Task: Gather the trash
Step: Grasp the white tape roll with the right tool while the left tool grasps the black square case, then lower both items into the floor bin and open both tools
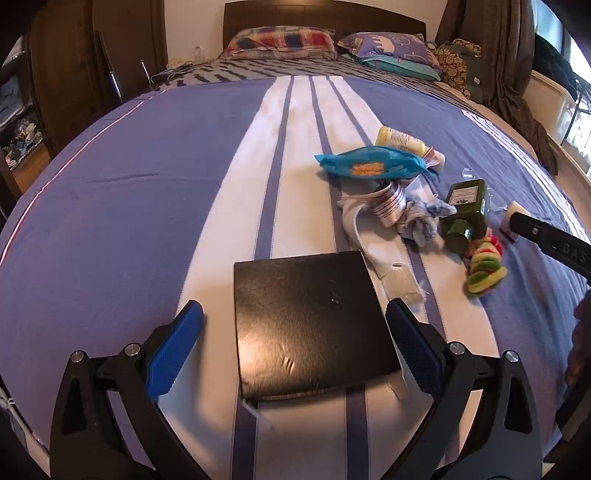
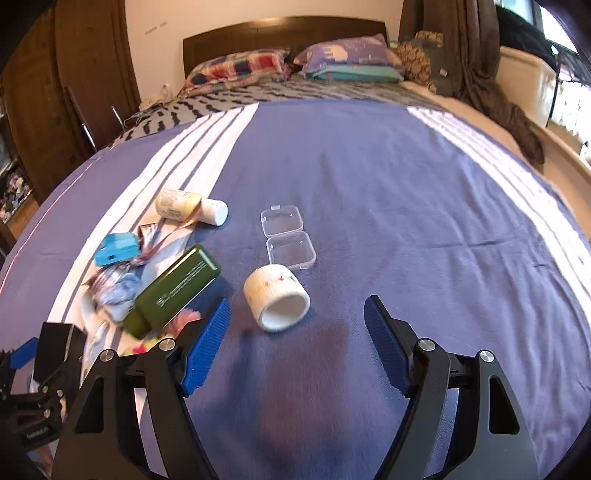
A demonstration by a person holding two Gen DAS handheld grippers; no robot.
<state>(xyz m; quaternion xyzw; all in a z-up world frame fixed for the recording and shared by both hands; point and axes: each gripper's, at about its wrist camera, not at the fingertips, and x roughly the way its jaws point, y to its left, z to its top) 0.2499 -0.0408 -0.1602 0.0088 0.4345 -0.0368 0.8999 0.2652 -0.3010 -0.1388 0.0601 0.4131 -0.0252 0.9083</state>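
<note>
Trash lies in a heap on a blue-and-white striped bedspread. My left gripper is open, its jaws on either side of a flat black bag on the bed. Beyond it lie a blue snack wrapper, a yellow bottle, crumpled cloth and ribbon, a green bottle and a colourful scrunchie-like ring. My right gripper is open and empty, just short of a white tape roll. A clear plastic case lies open behind the roll. The green bottle lies to the left.
Pillows and a dark headboard are at the far end of the bed. A wooden wardrobe stands on the left. Curtains and a window ledge are on the right. The right gripper's body enters the left view.
</note>
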